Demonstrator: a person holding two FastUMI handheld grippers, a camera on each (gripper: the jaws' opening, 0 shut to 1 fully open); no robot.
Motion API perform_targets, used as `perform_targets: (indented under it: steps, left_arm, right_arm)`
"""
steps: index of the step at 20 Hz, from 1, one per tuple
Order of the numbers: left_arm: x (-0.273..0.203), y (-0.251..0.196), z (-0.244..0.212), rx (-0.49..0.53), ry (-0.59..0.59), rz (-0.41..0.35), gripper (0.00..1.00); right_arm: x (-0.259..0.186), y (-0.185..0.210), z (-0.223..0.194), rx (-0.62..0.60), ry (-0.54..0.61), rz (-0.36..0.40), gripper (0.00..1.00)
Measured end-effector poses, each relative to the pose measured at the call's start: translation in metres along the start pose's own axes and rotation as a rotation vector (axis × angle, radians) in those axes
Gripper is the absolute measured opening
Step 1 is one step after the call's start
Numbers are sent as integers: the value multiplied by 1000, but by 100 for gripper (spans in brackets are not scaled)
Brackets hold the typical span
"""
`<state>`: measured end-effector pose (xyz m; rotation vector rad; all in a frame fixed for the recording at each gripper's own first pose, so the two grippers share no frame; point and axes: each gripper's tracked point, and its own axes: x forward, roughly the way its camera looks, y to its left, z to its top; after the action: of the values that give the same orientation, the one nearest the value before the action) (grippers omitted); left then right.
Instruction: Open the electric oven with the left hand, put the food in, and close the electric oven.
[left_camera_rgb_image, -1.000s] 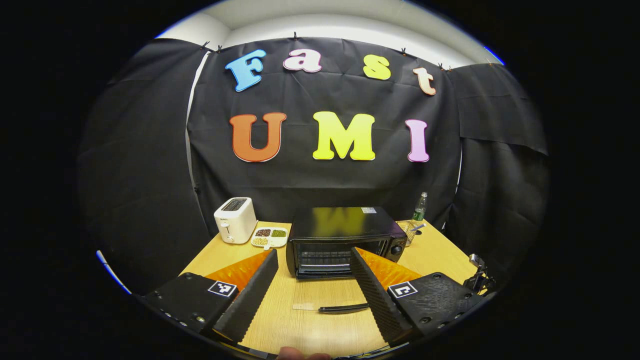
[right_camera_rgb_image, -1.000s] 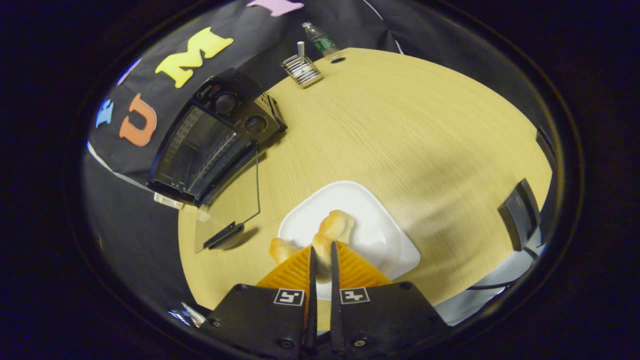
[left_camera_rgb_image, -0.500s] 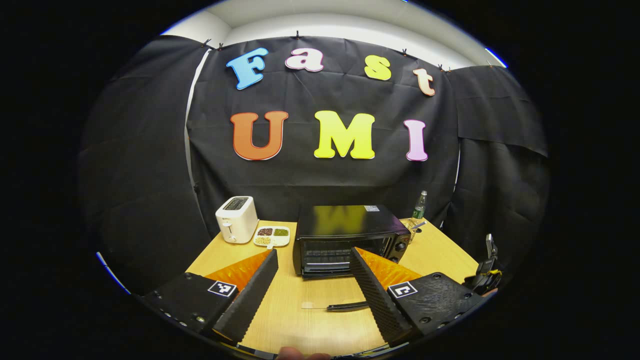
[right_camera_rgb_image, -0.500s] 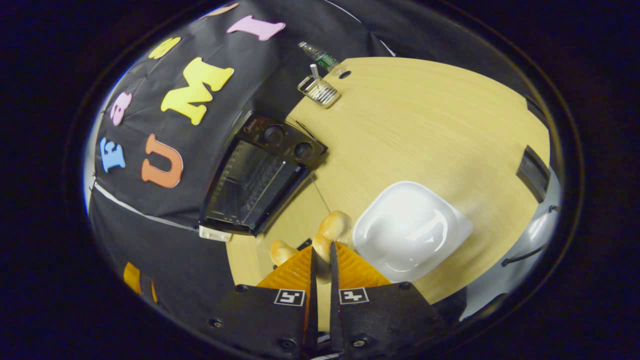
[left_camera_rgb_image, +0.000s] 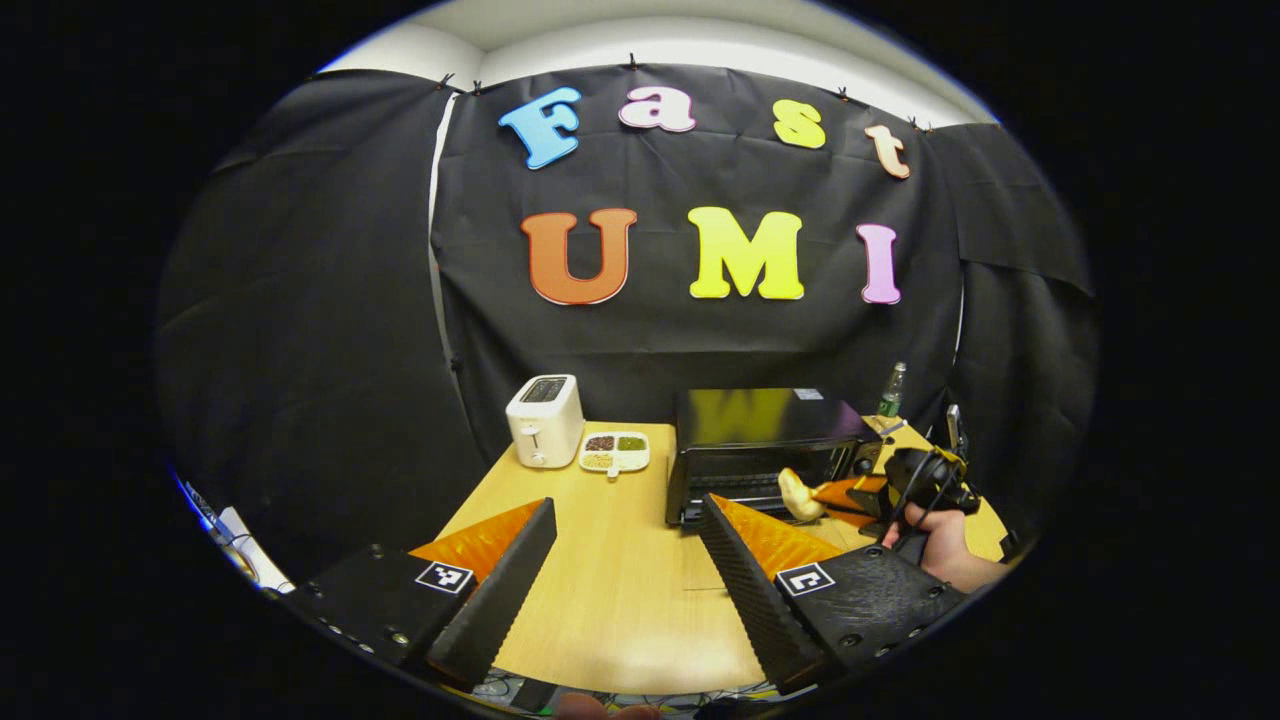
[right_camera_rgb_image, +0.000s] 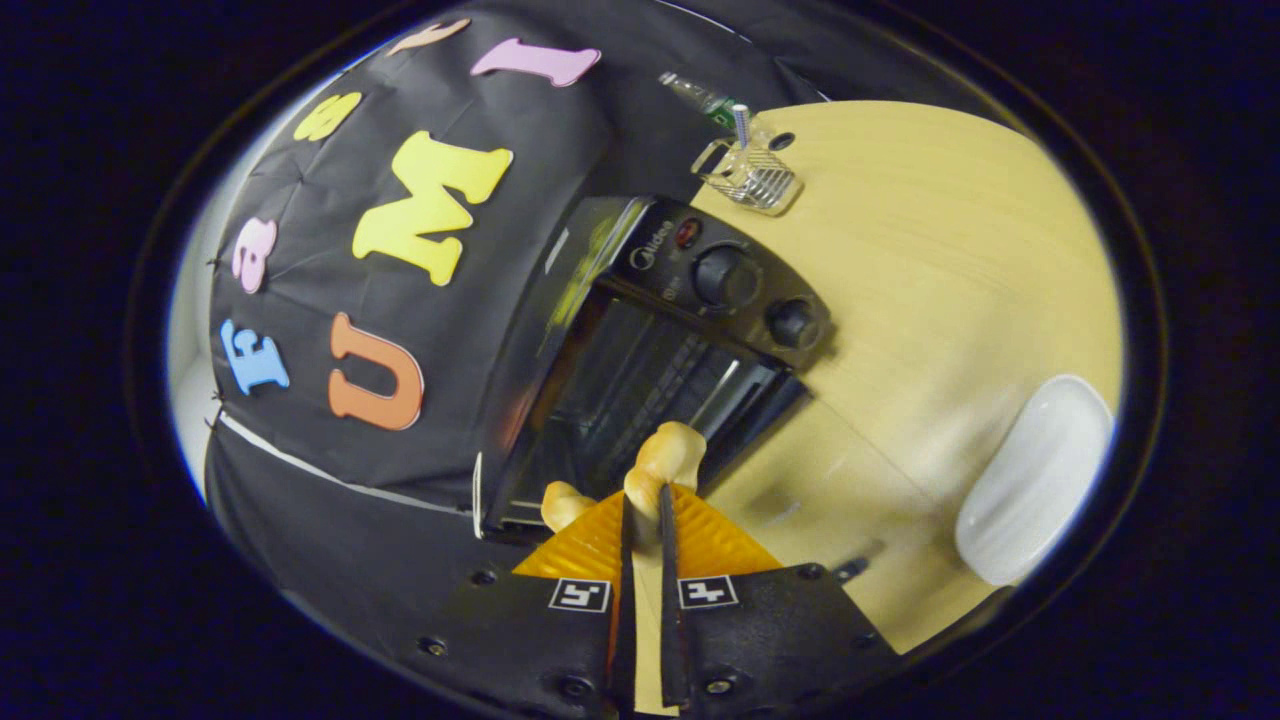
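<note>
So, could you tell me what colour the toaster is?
White; the toaster shows best in the left gripper view.

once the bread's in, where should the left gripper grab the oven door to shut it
Grip the dark handle bar along the free front edge of the glass door, coming from the front and above. The door lies folded down flat on the table before the oven, hinged at its base, so lift that far edge.

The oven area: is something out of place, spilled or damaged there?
Nothing stands out. The oven stands open on the table, and the right gripper, shut on the bread, holds it at the opening.
</note>
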<state>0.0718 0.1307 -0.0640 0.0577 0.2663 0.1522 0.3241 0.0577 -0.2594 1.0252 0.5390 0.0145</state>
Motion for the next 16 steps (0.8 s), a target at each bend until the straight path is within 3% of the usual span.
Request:
perform_targets:
  steps: [5, 8, 15, 16]
  left_arm:
    - [-13, 35, -16, 6, 54, 75, 94]
    - [-15, 47, -20, 4, 79, 101, 96]
    - [-19, 47, -18, 30, 79, 82, 97]
    - [-20, 47, -19, 32, 80, 78, 97]
  right_arm:
    - [53, 6, 12, 29, -70, -2, 13]
    - [81, 2, 16, 75, -102, -17, 10]
    - [113, -2, 22, 117, -178, -21, 14]
    - [109, -1, 23, 99, -190, -27, 20]
